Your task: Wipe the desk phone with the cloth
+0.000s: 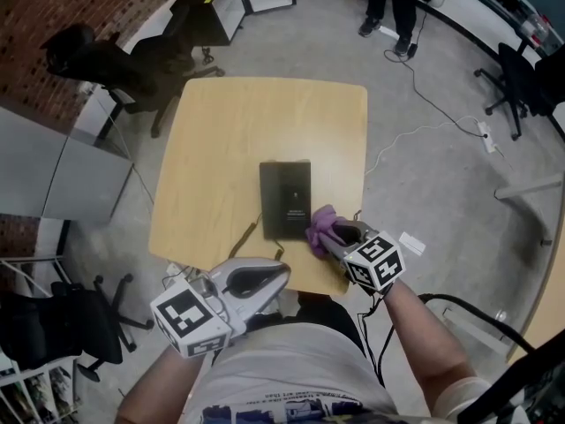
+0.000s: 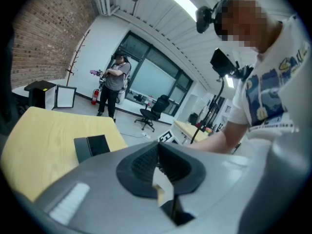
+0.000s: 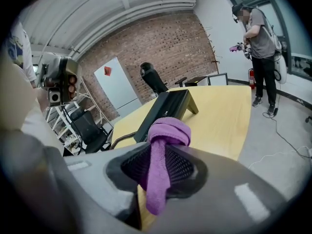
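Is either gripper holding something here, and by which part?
The right gripper is shut on the purple cloth, pinching a bunched fold; a wad sticks out ahead of the jaws. The left gripper is shut on nothing.

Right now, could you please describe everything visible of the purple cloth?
The cloth is purple and soft-looking, like microfibre. Its front is bunched into a rolled wad; a narrow strip trails back between the jaws of the right gripper, shut on it. The wad sits at the near right corner of the black desk phone, over the wooden table; whether it touches the phone is unclear.
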A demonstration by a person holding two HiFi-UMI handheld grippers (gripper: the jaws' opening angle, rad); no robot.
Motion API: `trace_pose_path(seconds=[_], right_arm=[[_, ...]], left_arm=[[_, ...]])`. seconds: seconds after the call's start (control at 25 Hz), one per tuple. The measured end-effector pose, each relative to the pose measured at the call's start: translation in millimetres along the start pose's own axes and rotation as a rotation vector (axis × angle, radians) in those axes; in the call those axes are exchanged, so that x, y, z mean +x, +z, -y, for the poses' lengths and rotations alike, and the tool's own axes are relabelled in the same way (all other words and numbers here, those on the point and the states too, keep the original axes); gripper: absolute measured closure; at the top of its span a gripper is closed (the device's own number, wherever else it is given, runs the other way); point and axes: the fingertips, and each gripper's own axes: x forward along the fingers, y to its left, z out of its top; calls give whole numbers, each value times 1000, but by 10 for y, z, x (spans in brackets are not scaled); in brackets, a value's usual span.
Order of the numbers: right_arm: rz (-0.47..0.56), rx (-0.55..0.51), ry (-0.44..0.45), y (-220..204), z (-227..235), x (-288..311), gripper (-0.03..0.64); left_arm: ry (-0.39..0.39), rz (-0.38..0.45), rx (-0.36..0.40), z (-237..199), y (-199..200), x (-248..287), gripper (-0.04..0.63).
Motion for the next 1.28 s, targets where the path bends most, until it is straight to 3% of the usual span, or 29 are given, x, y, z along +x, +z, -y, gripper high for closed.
trace_pose_path(seconds=[0.16, 0.44, 0.68, 1.0, 1.28], right_arm=[[47, -24, 2, 300, 76, -184, 528], [198, -128, 6, 1343, 375, -420, 527], [265, -211, 46, 2047, 555, -278, 528], [224, -244, 202, 2361, 492, 313, 528], [99, -276, 312, 2154, 437, 882, 528]], left_arm=[[6, 10, -7, -19, 10, 3, 589], [31, 38, -24, -91, 52, 19, 590], [45, 56, -39, -108, 69, 50, 589], [103, 79, -89, -243, 110, -36, 590], [144, 84, -133, -318, 79, -62, 589]])
